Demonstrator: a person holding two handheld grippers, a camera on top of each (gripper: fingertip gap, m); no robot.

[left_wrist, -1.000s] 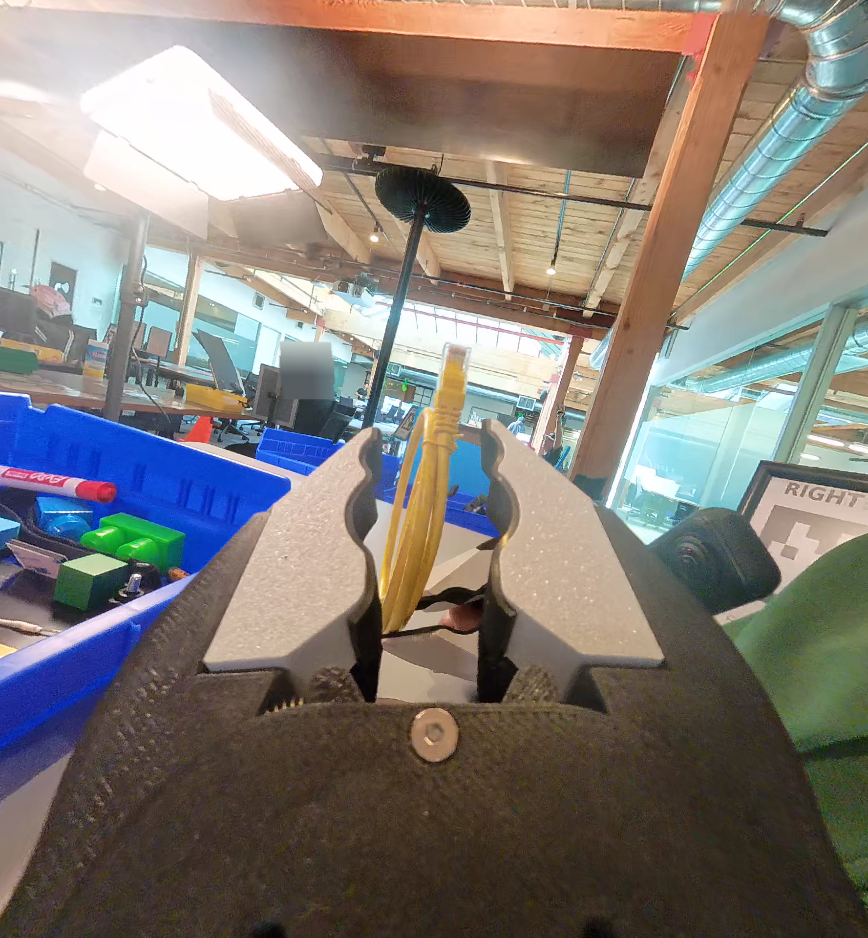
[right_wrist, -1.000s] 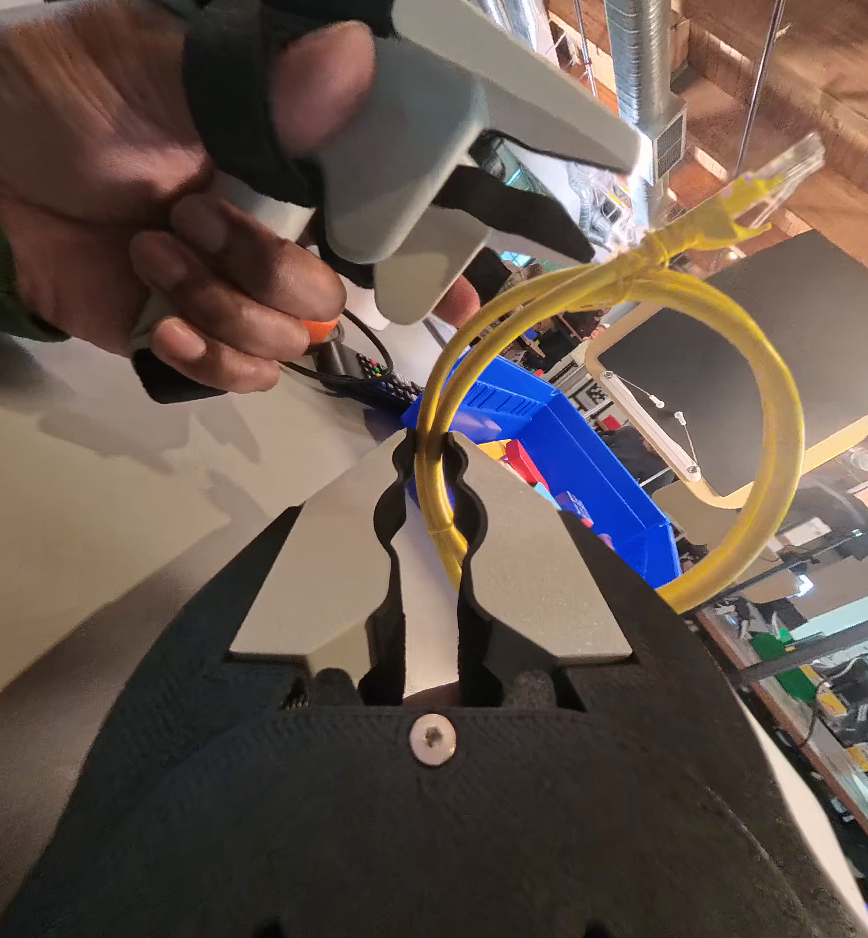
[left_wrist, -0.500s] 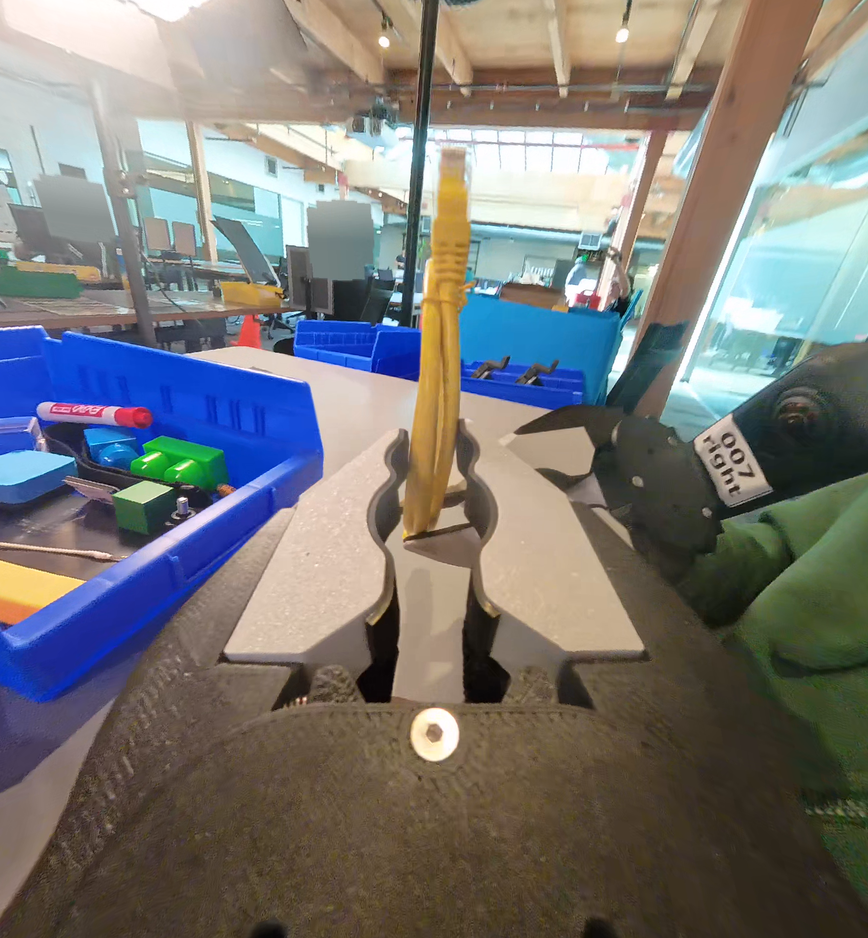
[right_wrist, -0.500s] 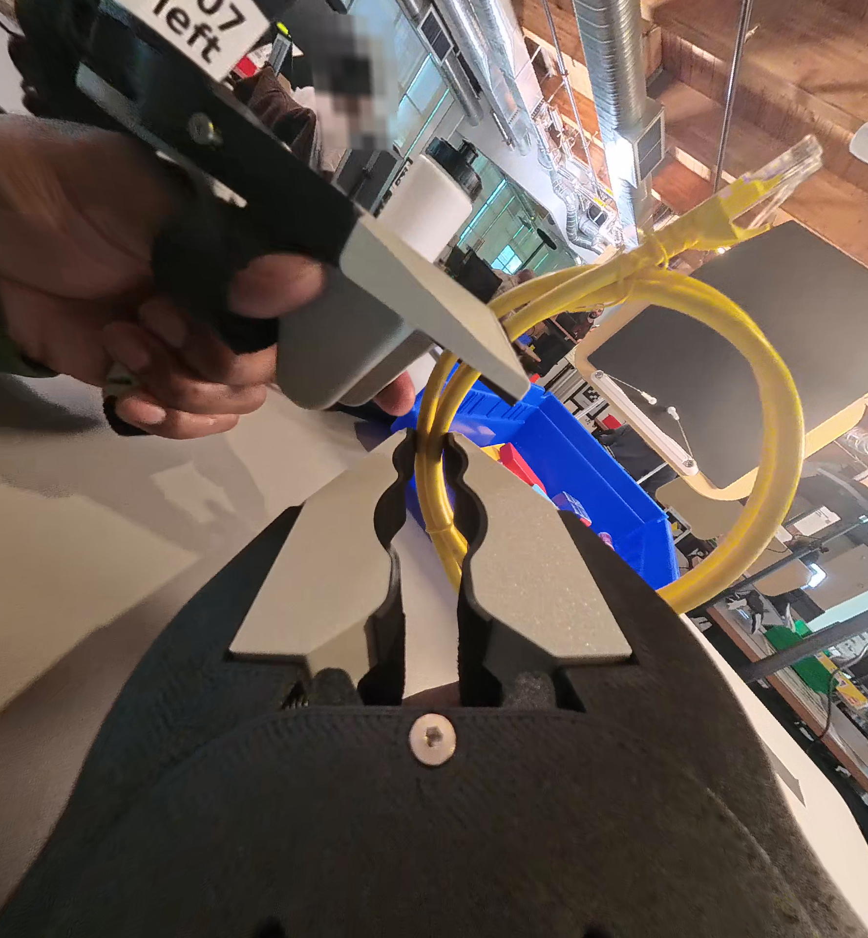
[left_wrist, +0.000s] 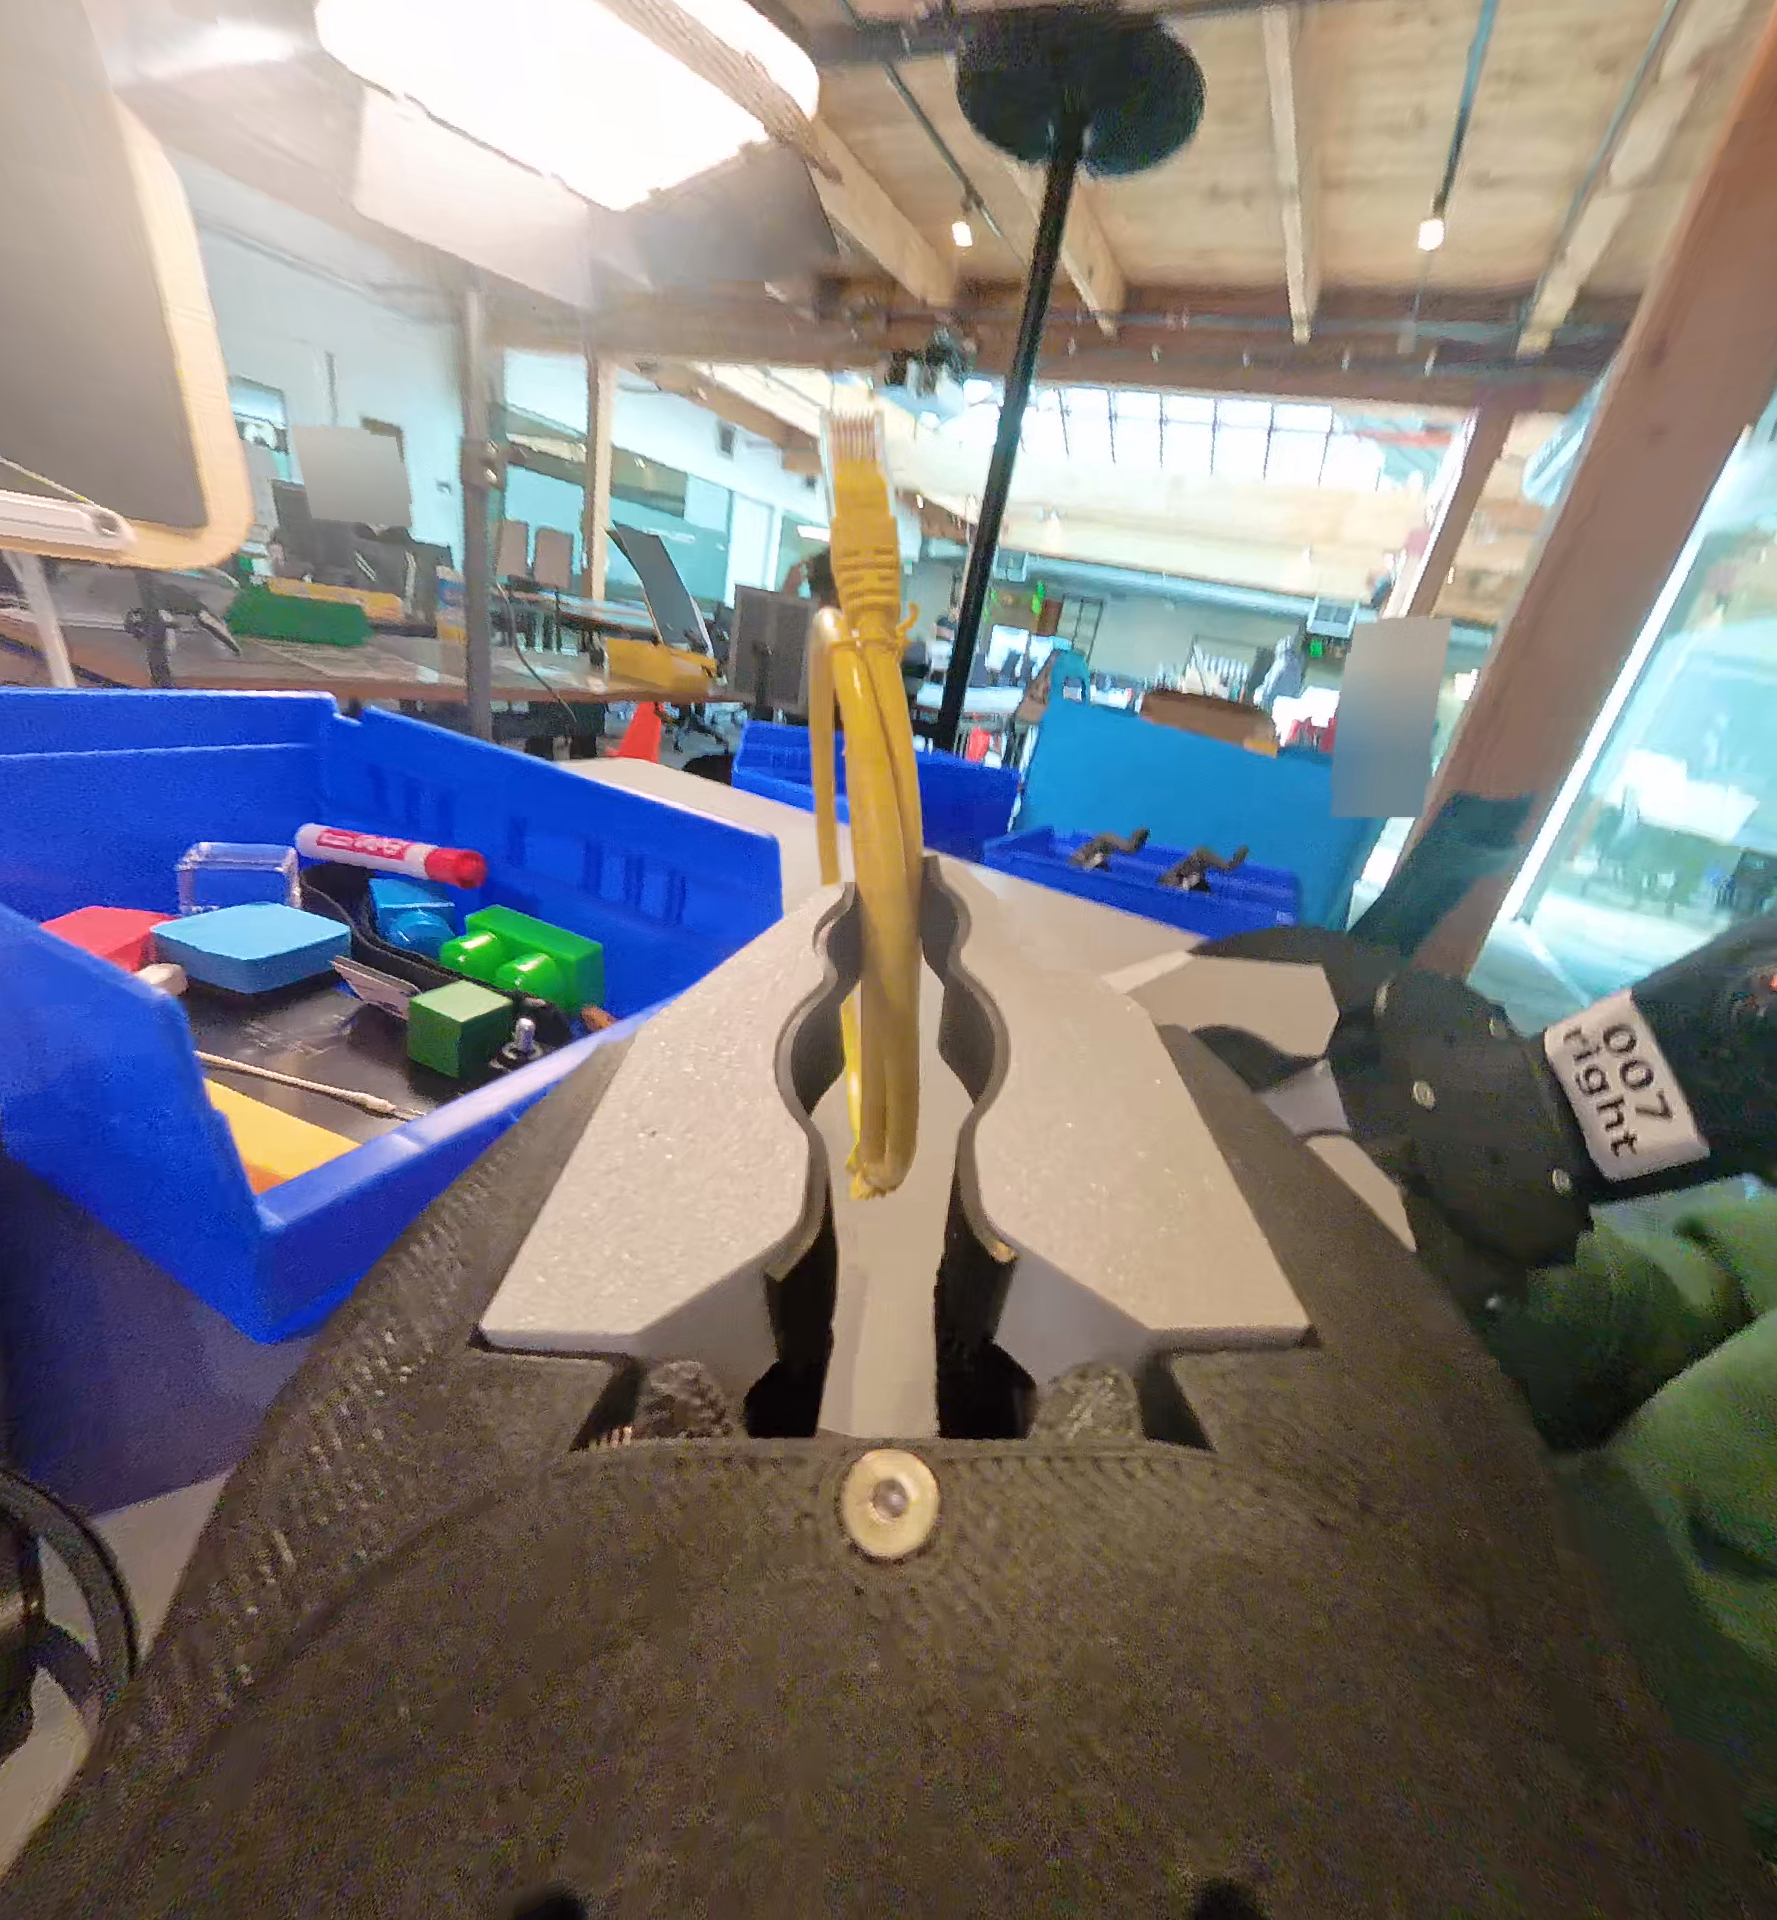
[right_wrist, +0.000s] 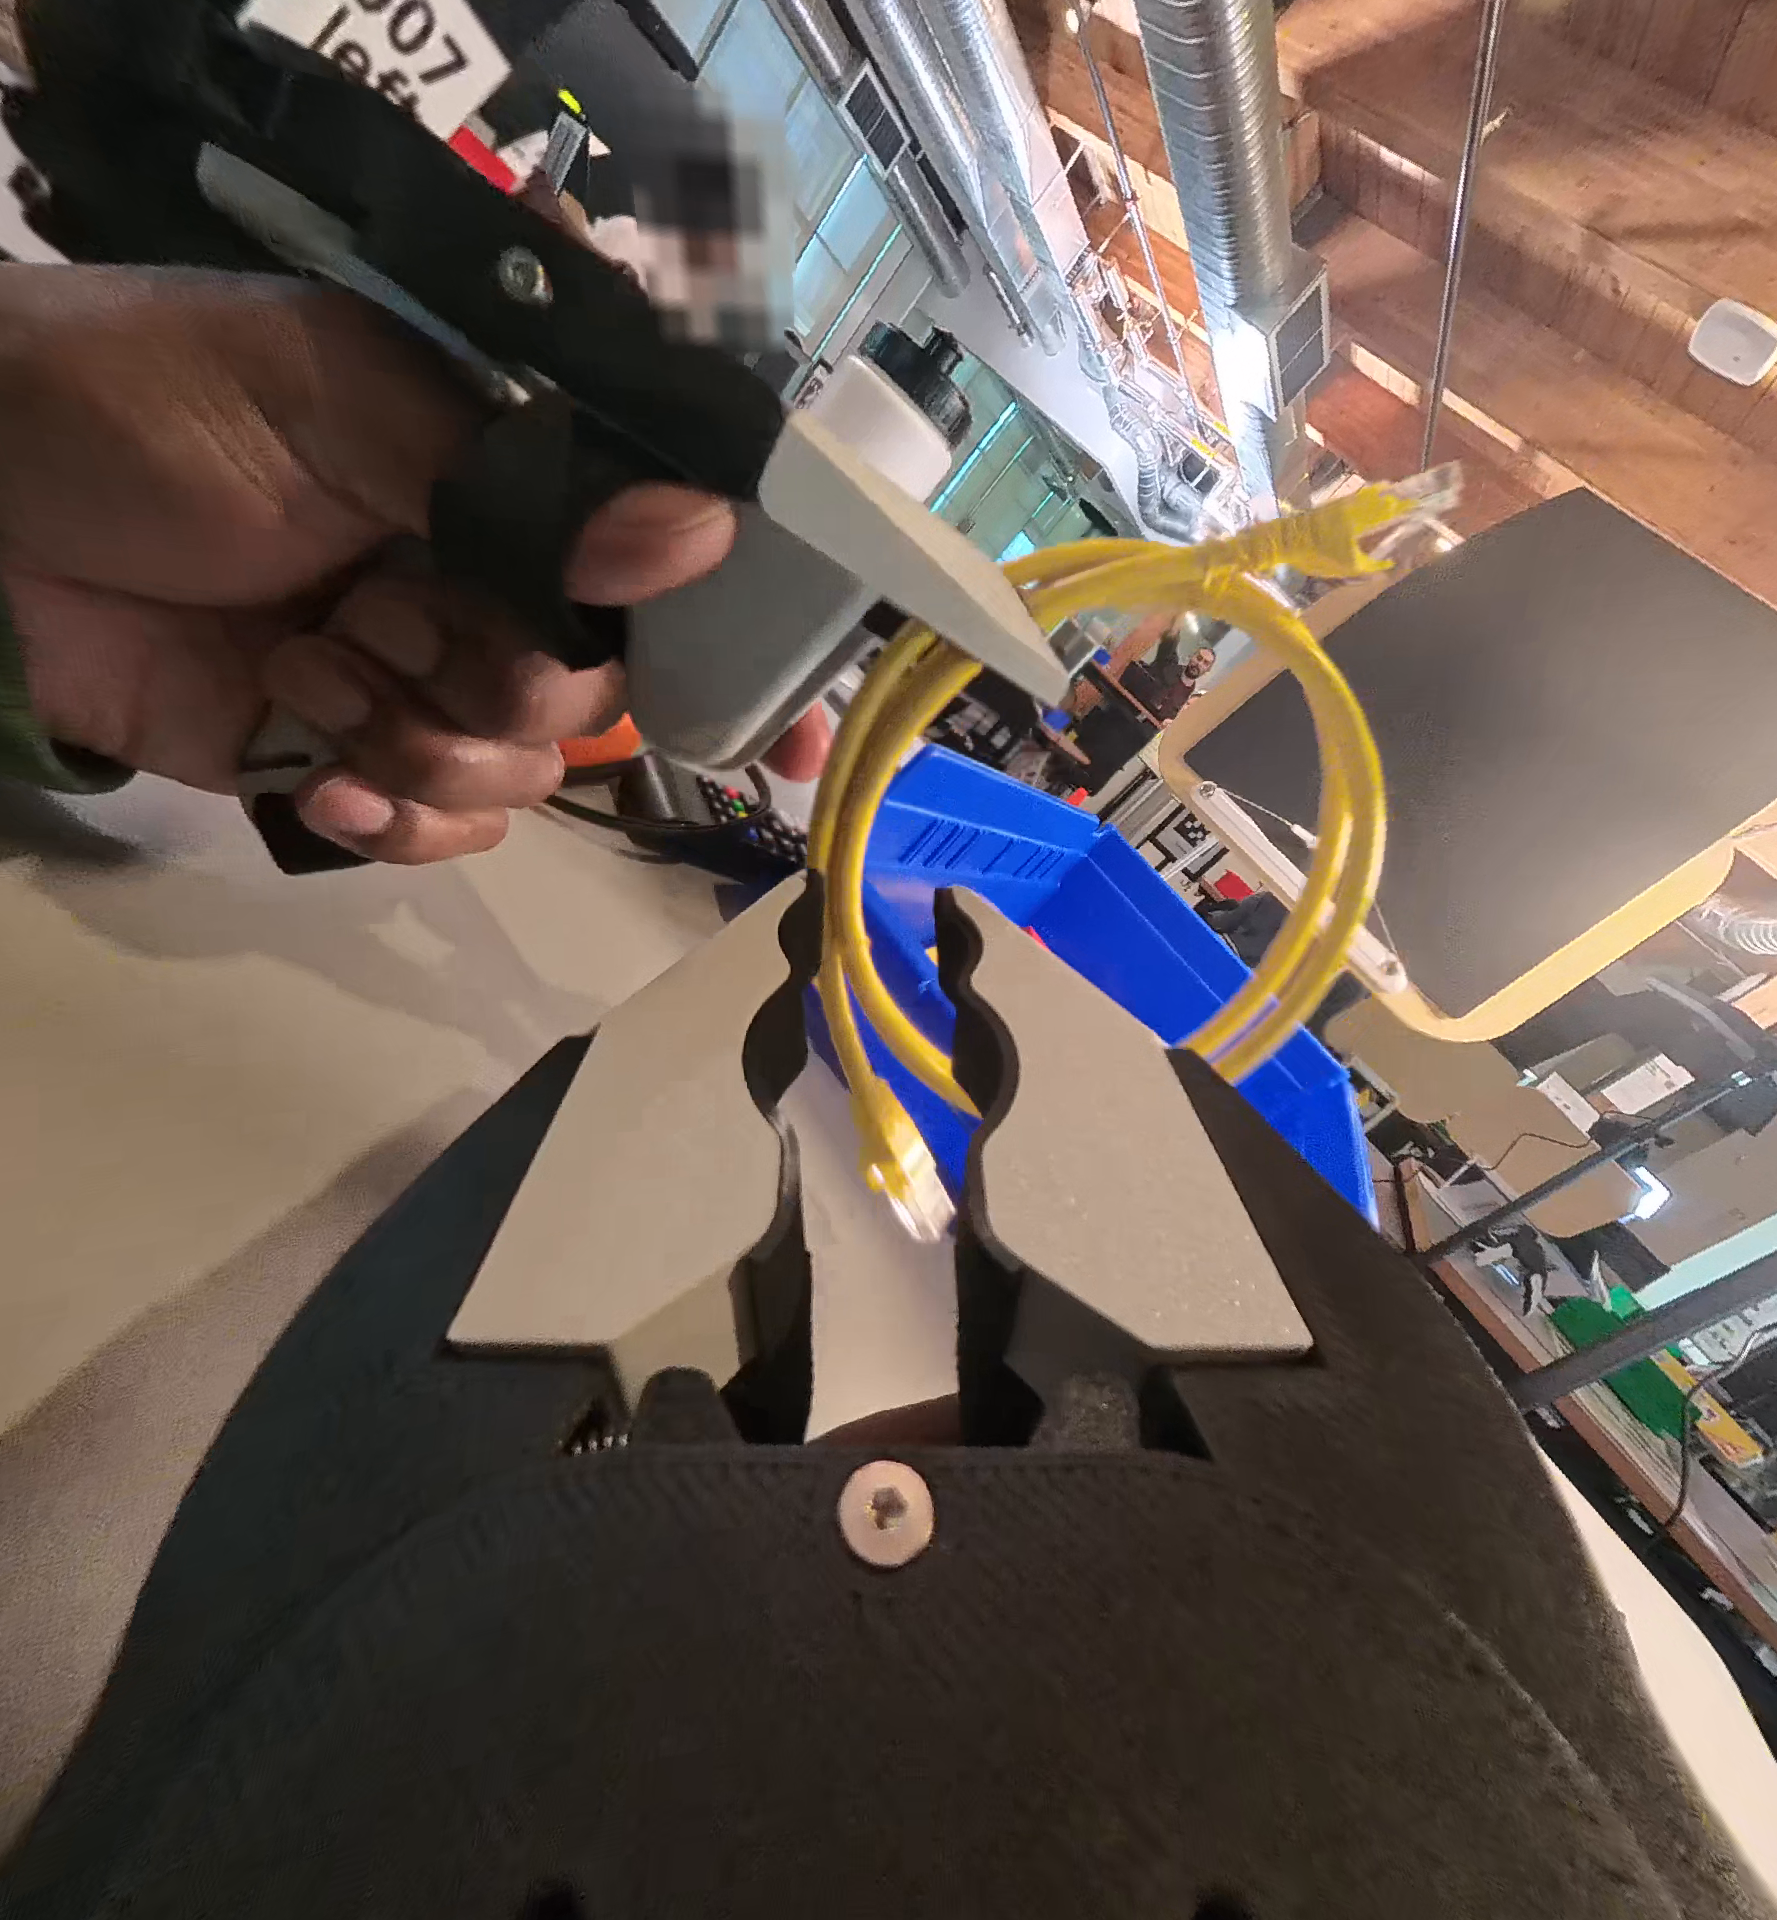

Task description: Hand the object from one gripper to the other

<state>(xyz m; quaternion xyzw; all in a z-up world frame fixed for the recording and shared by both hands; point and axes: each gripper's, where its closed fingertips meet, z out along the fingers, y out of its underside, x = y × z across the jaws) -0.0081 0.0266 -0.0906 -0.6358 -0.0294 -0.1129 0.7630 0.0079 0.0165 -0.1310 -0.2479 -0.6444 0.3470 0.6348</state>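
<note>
**A:** so who's got the yellow ethernet cable [left_wrist: 879, 831] here? it's coiled up, standing upright in the left wrist view with a clear plug at the top.

**B:** left gripper [left_wrist: 882, 904] for sure. its fingertips are pinched on the coil, with the loop's lower end hanging down in the gap between the fingers. from the right wrist view you can see the same left gripper [right_wrist: 1019, 649], held in a hand [right_wrist: 271, 582], clamping the top of the coil [right_wrist: 1320, 831] near the bundled plug end.

**A:** and the right gripper [right_wrist: 879, 914]?

**B:** spread apart. the cable's loose plug end dangles between its fingers, but I can't tell if it touches either one. nothing's squeezed.

**A:** anything else around?

**B:** blue bin [left_wrist: 510, 1132] just left of the left gripper, on the grey surface [right_wrist: 188, 1039]. Inside are a red-capped marker [left_wrist: 385, 852], green blocks [left_wrist: 520, 956] and a light blue pad [left_wrist: 240, 940]. A green sleeve [left_wrist: 1715, 1382] is on the right.
</note>
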